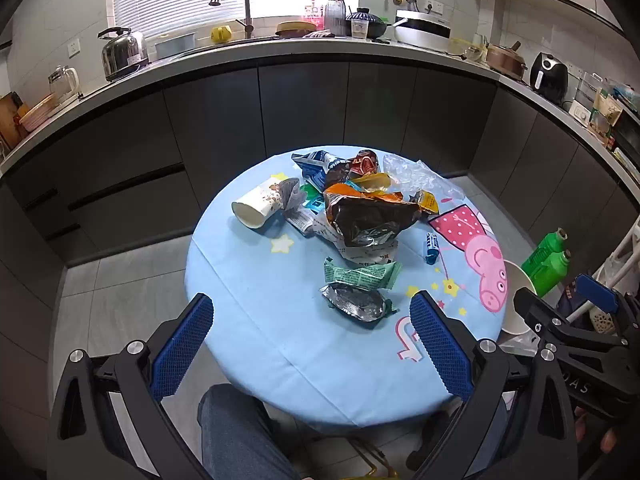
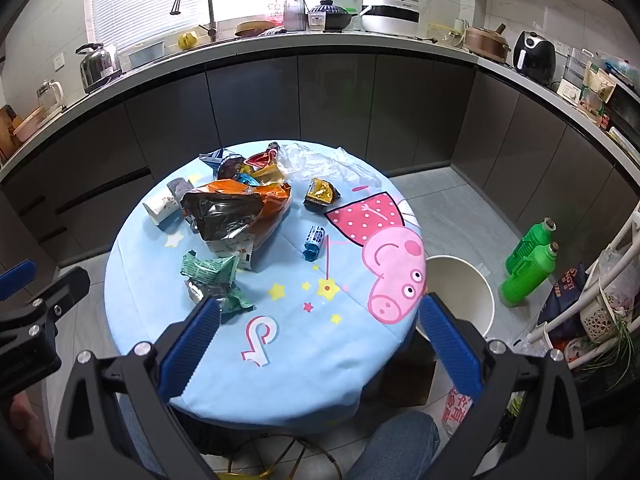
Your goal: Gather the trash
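Trash lies piled on a round table with a light-blue cartoon cloth [image 1: 256, 320] [image 2: 304, 360]. A big orange and foil snack bag [image 1: 368, 216] [image 2: 236, 208] sits in the middle. Beside it lie a tipped paper cup [image 1: 256, 204] [image 2: 162, 208], a green wrapper [image 1: 360, 276] [image 2: 212, 272], a foil wrapper [image 1: 356, 304], a small blue tube [image 1: 431, 248] [image 2: 313, 242], a yellow packet [image 2: 320, 194] and clear plastic [image 1: 416, 172] [image 2: 328, 164]. My left gripper [image 1: 312, 344] hangs open above the near edge. My right gripper [image 2: 320, 340] is open too, holding nothing. A white bin [image 2: 460, 292] [image 1: 516, 300] stands on the floor right of the table.
Two green bottles [image 2: 528, 268] [image 1: 548, 260] stand on the floor past the bin. A white rack with bags [image 2: 600, 300] fills the right side. Dark cabinets and a cluttered counter [image 1: 320, 48] run behind the table. A person's knee in jeans [image 1: 236, 432] [image 2: 400, 440] shows below.
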### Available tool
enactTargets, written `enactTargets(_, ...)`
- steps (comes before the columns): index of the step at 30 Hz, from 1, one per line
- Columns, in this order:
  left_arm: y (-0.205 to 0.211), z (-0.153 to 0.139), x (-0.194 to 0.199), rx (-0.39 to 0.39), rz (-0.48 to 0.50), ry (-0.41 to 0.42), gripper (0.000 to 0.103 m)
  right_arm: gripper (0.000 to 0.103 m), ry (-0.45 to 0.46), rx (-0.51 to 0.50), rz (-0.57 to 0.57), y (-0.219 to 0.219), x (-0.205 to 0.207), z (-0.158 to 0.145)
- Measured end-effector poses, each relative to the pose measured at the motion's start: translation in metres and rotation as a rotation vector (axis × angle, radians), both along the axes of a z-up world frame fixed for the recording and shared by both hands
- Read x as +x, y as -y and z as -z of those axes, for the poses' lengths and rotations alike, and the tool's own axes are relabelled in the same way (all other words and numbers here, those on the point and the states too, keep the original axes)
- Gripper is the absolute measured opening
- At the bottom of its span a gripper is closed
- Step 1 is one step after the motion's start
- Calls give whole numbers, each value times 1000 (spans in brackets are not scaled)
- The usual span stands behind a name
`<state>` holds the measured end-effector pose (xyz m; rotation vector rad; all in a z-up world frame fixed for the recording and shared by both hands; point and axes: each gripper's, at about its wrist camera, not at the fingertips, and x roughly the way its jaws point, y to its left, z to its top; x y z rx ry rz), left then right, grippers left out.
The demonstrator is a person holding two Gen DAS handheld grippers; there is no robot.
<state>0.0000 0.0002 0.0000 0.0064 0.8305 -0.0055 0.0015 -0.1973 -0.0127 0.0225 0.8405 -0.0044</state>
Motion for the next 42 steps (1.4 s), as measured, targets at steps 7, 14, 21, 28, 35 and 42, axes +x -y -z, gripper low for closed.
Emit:
enactTargets(7,0,0,0,4,-1,2,95,100,0,1,0,0,0,0)
enactTargets(14,0,0,1,2,-1,1,95,100,1,1,0,0,0,0)
enactTargets(21,0,0,0,4,-1,4,95,100,2,3,-1,0,0,0)
enactTargets(28,0,0,0,4,0,4,95,100,3,2,0,1,-1,-1)
enactTargets(35,0,0,0,5,1,6,95,100,5,3,1,1,-2,-3)
enactTargets(42,0,-1,0,7,0,7,95,100,6,3,1,1,-2,-4)
